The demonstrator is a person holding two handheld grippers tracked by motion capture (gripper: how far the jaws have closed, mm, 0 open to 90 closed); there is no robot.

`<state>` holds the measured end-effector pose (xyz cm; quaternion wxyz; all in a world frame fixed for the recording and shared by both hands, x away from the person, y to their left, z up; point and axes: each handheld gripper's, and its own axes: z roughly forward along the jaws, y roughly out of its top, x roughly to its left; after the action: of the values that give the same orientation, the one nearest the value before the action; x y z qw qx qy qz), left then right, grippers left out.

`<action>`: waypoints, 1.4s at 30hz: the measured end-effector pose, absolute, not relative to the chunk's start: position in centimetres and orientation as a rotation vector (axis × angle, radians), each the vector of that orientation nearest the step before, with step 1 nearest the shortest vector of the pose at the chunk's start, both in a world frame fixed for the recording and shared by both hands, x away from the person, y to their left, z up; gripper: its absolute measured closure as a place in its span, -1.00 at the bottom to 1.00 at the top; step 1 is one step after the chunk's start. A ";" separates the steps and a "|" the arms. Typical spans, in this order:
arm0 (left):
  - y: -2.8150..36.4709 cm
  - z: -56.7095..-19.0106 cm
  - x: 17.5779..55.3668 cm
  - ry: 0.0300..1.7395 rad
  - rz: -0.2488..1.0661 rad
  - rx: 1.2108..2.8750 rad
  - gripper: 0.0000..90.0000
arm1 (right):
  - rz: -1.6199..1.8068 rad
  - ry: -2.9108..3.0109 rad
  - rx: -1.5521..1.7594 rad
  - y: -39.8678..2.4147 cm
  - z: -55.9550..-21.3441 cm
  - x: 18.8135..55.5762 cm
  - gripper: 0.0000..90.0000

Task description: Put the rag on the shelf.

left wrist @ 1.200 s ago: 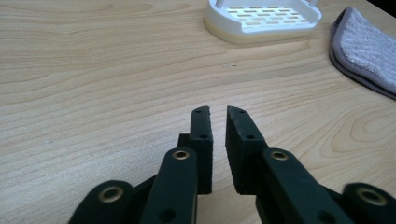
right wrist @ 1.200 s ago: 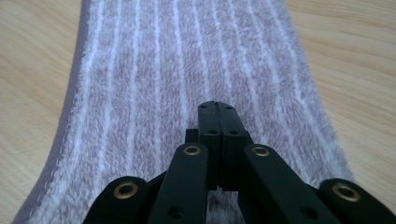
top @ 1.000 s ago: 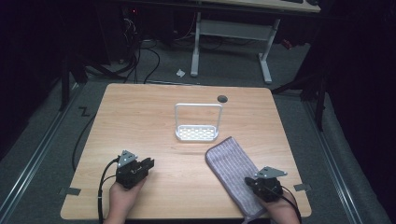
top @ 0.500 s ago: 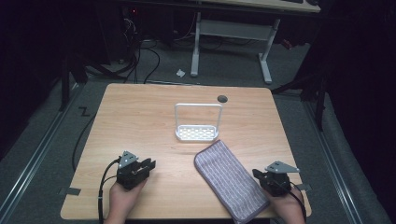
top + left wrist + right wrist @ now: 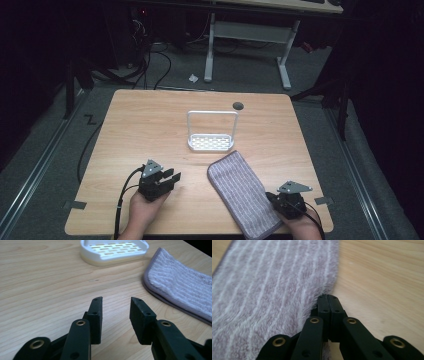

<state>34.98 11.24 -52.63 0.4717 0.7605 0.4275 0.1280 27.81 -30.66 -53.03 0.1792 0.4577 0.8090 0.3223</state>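
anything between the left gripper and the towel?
Nothing visible. The left gripper is open over bare table, and the towel lies ahead to its right with only wood between. The white rack sits farther off, out of that line.

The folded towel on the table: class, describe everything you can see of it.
The towel is a long, folded rectangle of fluffy lilac-grey cloth with thin pale stripes along its length and a darker stitched border. It lies flat on the wooden table, angled from just in front of the white rack down to the near edge, which its end overhangs slightly. The right gripper, jaws shut, sits at its right edge; whether it pinches cloth is unclear.
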 end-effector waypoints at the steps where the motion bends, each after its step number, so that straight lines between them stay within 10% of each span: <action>1: 10.9 -52.7 35.0 1.041 0.307 1.868 0.39 | 0.918 2.298 1.292 -30.3 -53.0 27.6 1.00; 24: 0.4 -53.6 31.5 0.714 0.147 2.133 0.22 | 1.008 2.302 1.175 -26.4 -51.9 28.0 0.93; 42: 5.8 -53.8 31.1 0.851 0.168 2.090 0.32 | 1.062 2.443 1.068 -21.7 -53.4 29.6 0.88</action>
<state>31.09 5.84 -53.77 0.4254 0.8358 0.3405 0.0670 29.61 -21.67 -53.36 0.1352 0.3688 0.8434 0.3666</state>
